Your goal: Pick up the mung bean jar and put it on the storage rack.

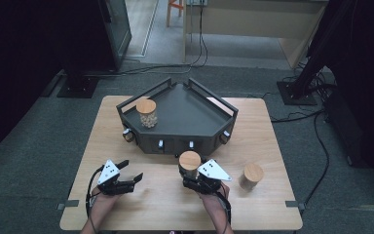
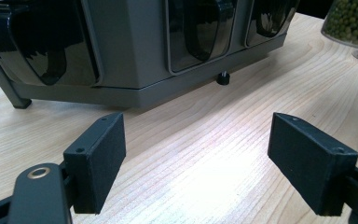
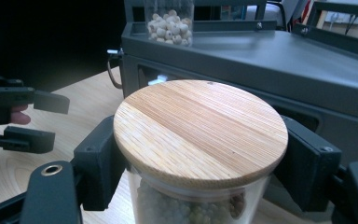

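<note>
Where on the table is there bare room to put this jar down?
Bare wood lies between the left gripper and right gripper, and along the near edge. The tray crowds the back; another jar stands at the right.

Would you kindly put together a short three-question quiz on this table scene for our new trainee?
1. True or false: the right tool is closed around a jar with a wooden lid.
2. How many wooden-lidded jars appear in the high view?
3. Multiple choice: the jar of pale beads stands (A) on the bare table, (B) on the dark tray, (C) in the left tool.

Key:
1. True; its jaws press the glass just under the lid.
2. Three: one on the tray, one gripped, one standing alone to the right.
3. B.
</note>
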`<state>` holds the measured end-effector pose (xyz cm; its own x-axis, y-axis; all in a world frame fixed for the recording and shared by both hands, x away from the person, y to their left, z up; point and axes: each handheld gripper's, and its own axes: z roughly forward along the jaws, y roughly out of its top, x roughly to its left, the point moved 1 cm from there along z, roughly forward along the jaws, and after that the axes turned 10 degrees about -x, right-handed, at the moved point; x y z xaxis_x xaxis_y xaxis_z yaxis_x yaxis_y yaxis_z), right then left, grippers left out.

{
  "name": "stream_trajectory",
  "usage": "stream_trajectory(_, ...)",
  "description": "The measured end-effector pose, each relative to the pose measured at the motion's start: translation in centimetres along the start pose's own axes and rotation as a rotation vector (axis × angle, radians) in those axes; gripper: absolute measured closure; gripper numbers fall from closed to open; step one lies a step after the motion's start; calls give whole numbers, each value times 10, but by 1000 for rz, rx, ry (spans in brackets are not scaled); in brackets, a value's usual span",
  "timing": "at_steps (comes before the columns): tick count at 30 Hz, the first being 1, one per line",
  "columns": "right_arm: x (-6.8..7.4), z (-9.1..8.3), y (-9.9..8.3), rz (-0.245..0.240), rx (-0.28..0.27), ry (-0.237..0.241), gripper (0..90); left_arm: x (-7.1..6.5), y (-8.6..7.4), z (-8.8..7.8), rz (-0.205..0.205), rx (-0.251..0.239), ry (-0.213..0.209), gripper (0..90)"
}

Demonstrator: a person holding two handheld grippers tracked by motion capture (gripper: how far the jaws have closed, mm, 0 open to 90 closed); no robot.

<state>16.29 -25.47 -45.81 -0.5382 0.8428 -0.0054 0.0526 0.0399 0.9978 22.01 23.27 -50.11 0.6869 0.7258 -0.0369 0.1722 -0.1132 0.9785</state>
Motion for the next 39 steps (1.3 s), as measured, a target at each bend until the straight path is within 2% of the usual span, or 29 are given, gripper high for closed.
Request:
stream_trajectory(8, -3, 3, 11, 2, -4, 15, 249, -1, 1, 1, 8, 5, -6, 187)
stream_trajectory(16, -8, 5, 18, 32, 2, 21, 249, -1, 1, 2, 7, 7, -7, 187)
stream_trajectory(29, -9, 6, 27, 17, 0, 23, 249, -1, 1, 2, 13, 12, -9, 187)
stream_trajectory(32, -10, 6, 29, 16, -2, 22, 249, -5, 1, 1, 26, 0, 11, 187)
stream_trajectory(34, -11, 6, 29, 19, -5, 21, 249, -4, 0, -1, 19, -14, 16, 187)
stream_trajectory(39, -12, 7, 32, 24, -6, 19, 249, -3, 0, -1, 15, -8, 17, 187)
